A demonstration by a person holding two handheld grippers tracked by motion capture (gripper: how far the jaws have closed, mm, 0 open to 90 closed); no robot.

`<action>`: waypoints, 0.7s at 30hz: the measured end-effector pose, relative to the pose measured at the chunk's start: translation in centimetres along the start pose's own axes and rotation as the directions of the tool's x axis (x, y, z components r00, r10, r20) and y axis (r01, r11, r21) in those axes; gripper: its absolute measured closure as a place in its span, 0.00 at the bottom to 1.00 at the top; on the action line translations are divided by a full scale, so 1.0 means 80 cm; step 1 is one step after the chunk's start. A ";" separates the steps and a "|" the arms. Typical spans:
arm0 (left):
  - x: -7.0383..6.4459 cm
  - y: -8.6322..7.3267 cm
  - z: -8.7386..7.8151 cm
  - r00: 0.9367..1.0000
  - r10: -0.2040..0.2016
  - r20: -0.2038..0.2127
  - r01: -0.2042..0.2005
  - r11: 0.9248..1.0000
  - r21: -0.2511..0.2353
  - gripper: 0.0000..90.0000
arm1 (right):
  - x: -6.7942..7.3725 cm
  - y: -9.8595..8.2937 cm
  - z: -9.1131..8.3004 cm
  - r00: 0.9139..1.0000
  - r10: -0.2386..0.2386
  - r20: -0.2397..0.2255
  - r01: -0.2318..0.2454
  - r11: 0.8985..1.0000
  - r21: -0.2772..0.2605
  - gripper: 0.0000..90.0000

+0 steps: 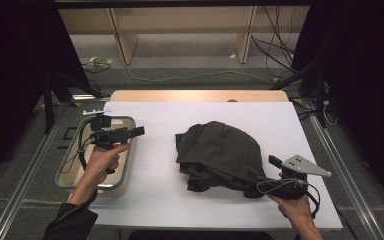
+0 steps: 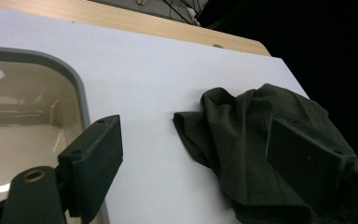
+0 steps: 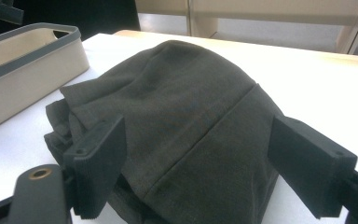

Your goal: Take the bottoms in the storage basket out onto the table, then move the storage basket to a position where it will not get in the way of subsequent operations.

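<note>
– What do you see, from the left side on?

– My left gripper (image 1: 139, 131) hangs over the beige bin (image 1: 65, 172), its jaws wide apart, holding nothing. In the middle of the white table (image 1: 155, 190) lies the dark green cloth (image 1: 220, 152), bunched in a soft heap with a seam across it.

– Any words on it?

– I can read none. My right gripper (image 1: 271, 161) sits at the cloth's right edge, jaws spread on both sides of the heap.

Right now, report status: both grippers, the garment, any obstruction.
Left gripper open, above the tray. Right gripper open, jaws either side of the dark garment. Garment bunched on the white table. Nothing in the way.
</note>
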State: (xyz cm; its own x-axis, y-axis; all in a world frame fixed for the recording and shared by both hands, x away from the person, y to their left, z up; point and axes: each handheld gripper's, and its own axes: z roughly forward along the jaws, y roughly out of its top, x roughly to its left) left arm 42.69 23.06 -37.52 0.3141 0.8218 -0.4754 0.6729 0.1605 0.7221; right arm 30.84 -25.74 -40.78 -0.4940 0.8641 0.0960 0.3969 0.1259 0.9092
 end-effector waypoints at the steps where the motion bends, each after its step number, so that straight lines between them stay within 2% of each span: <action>1: 0.003 0.001 -0.001 1.000 0.000 -0.008 0.000 1.000 0.000 0.20 | 0.000 0.000 0.000 1.000 0.001 0.000 -0.001 1.000 0.002 0.23; 15: 0.029 0.004 -0.007 0.998 -0.021 -0.066 0.021 1.000 -0.001 0.21 | 0.000 -0.001 -0.001 1.000 -0.001 0.000 0.001 1.000 0.004 0.23; 21: 0.047 0.007 -0.021 0.991 -0.009 -0.137 0.007 1.000 -0.010 0.21 | 0.002 -0.001 -0.003 1.000 -0.009 0.002 0.009 1.000 0.004 0.23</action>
State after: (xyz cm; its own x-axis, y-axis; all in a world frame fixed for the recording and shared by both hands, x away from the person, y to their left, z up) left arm 43.13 27.17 -38.11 0.2135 0.8876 -0.4082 0.6683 0.1721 0.7237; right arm 30.54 -25.70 -40.71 -0.4959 0.8641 0.0866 0.3955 0.1360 0.9083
